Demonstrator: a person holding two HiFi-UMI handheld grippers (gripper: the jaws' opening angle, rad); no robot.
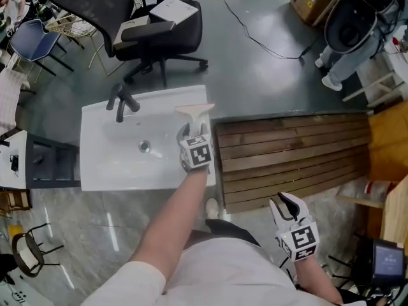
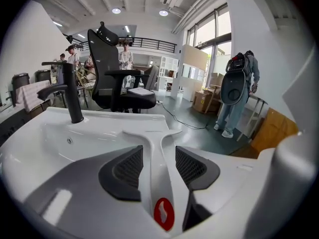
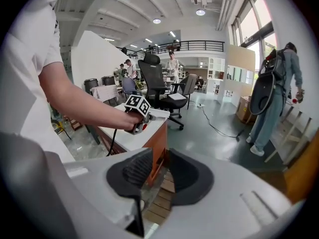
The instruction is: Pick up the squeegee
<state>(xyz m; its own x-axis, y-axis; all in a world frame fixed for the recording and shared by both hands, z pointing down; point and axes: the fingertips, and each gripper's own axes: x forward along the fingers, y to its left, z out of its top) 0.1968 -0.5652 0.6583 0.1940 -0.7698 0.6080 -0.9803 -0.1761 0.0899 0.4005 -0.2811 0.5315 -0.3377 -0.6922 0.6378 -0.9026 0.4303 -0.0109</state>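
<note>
A white squeegee [image 1: 194,110] lies on the right rim of the white sink [image 1: 95,171], blade at the far end, handle pointing back toward me. My left gripper [image 1: 193,131] reaches over that handle. In the left gripper view the squeegee [image 2: 152,143] runs straight between the two dark pads [image 2: 127,171], with its red mark near the gripper body. The left gripper [image 2: 158,156] stands wide open, its pads beside the handle and not pressing on it. My right gripper [image 1: 287,204] hangs low at the front right, away from the sink. This right gripper [image 3: 160,171] has a narrow gap and nothing inside.
A black faucet [image 1: 121,101] stands at the sink's back left. A slatted wooden top [image 1: 293,152] adjoins the sink on the right. Behind are a black office chair [image 1: 153,30], a floor cable [image 1: 268,46] and a person [image 1: 347,24] with cardboard boxes.
</note>
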